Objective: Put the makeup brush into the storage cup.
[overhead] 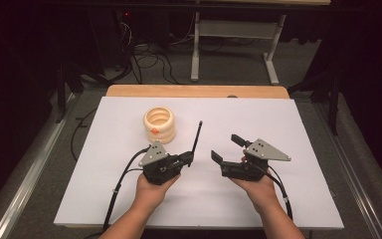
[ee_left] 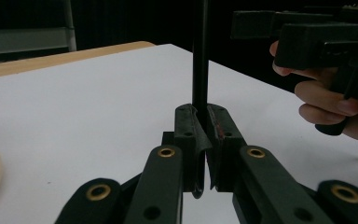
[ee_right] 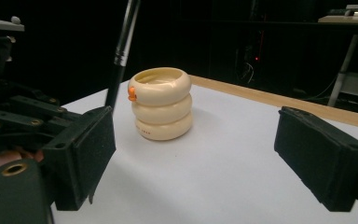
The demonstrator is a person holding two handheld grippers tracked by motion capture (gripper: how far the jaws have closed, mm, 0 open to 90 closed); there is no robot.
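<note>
Hands first, nearest me: my left gripper (overhead: 186, 159) is clamped shut on a thin black brush (overhead: 196, 142), pinching its lower end so the handle stands up and leans away over the white sheet (overhead: 258, 119). In the left gripper view the brush (ee_left: 200, 56) rises straight from between the 2 pressed pads. My right gripper (overhead: 226, 148) sits just beside it, apart, with its jaws wide and nothing between them; only bare sheet shows in the gap in the right gripper view.

Beyond the left gripper stands the cream holder (overhead: 159, 124), 3 stacked rings with a small orange tab, upright and open at the top, near but not touching the brush. Clear sheet lies all around it, most of it on the right half.

Farthest, the sheet stops short of the table's wooden back edge (overhead: 199, 91).
</note>
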